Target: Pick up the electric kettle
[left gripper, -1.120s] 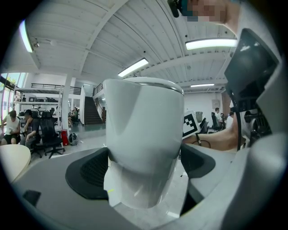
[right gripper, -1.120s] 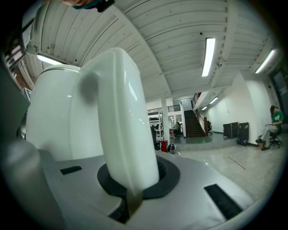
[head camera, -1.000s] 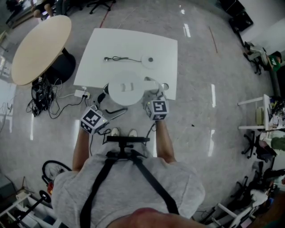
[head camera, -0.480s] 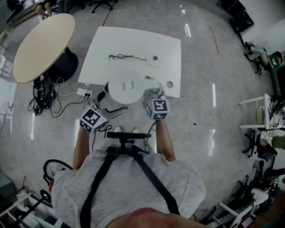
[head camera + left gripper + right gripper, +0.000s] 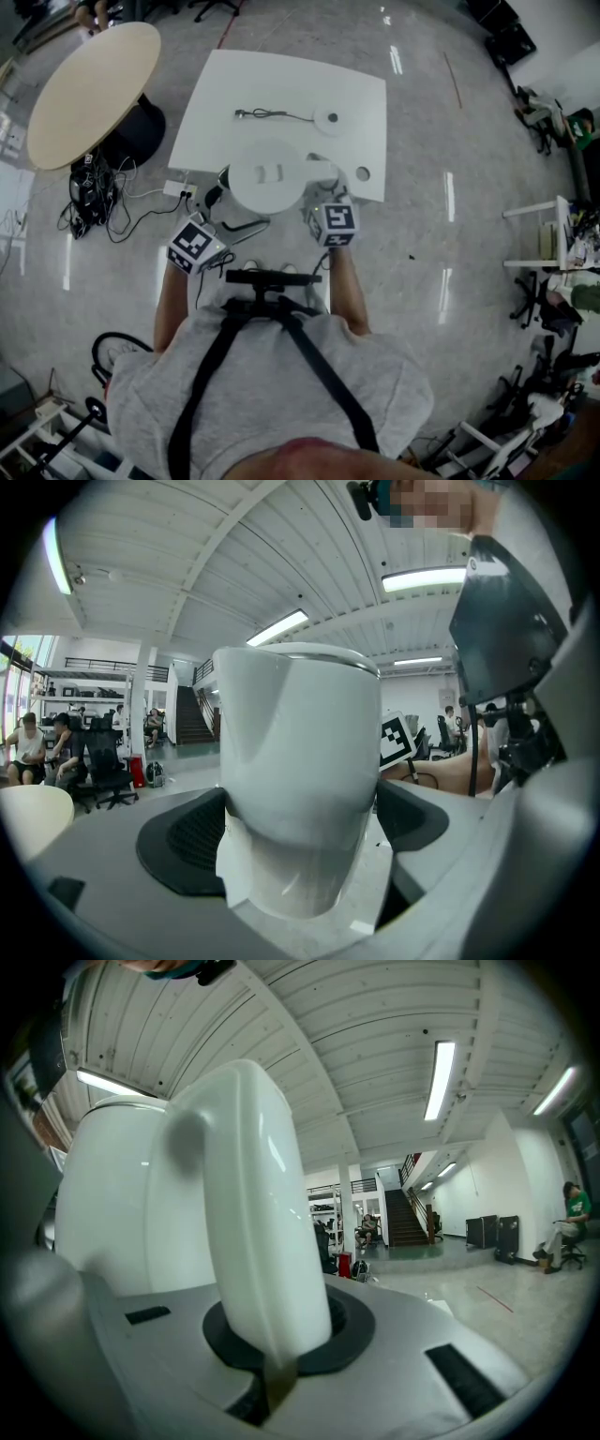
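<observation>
Two claws have the electric kettle [image 5: 267,185] between them, one on each side, so neither has to reach for it. The right claw [image 5: 272,1363] has its jaws pinched tight on the white handle [image 5: 248,1204], which runs upright through them. The handle is on the side of the kettle towards the person's right. The left claw [image 5: 300,832] stands much wider, its dark pads [image 5: 183,836] set against the lower part of the round body from the opposite side.

From the head view the kettle stands upright over the near edge of the white table [image 5: 281,84], just ahead of the person. It is well apart from its round base [image 5: 328,118], which lies farther back on the table with its cord [image 5: 272,114] trailing to the left. The kettle appears to be already off the base and carried by both claws, and any further lift would be straight up along its upright axis.

The lid is down, so whether there is water inside cannot be told.
</observation>
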The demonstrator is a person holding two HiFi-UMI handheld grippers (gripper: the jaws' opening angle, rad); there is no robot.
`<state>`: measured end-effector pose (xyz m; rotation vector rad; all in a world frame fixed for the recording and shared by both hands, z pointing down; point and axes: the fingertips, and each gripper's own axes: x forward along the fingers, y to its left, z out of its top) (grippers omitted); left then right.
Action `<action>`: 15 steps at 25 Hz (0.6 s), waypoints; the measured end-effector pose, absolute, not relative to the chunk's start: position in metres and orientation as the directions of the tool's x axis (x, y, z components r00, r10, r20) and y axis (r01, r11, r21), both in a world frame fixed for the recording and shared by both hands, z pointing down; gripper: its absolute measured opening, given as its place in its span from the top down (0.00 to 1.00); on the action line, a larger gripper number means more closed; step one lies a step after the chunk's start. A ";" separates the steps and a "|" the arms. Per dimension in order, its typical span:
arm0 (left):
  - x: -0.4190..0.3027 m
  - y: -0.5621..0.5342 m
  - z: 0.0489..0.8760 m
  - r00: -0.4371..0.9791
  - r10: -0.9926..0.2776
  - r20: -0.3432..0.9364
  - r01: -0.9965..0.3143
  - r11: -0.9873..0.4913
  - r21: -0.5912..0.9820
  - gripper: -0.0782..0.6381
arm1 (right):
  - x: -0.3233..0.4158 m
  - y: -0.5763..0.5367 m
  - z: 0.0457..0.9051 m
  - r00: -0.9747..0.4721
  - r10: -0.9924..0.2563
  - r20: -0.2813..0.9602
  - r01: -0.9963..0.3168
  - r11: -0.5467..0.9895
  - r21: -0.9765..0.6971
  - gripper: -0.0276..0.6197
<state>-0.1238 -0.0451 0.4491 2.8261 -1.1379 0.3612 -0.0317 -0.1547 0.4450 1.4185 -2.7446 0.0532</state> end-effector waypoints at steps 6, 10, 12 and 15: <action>-0.126 -0.049 0.448 0.704 -0.670 0.237 -0.686 -0.727 -0.018 0.18 | -0.033 -0.157 0.444 -0.574 -0.816 0.067 -0.818 0.575 -0.004 0.95; -0.127 -0.053 0.448 0.708 -0.666 0.235 -0.681 -0.732 -0.018 0.18 | -0.034 -0.161 0.440 -0.569 -0.820 0.056 -0.822 0.570 -0.001 0.95; -0.126 -0.055 0.446 0.709 -0.665 0.233 -0.681 -0.732 -0.018 0.18 | -0.033 -0.163 0.439 -0.567 -0.821 0.060 -0.823 0.568 -0.001 0.95; -0.126 -0.057 0.446 0.708 -0.666 0.235 -0.682 -0.731 -0.018 0.18 | -0.033 -0.164 0.443 -0.567 -0.820 0.080 -0.822 0.569 0.001 0.95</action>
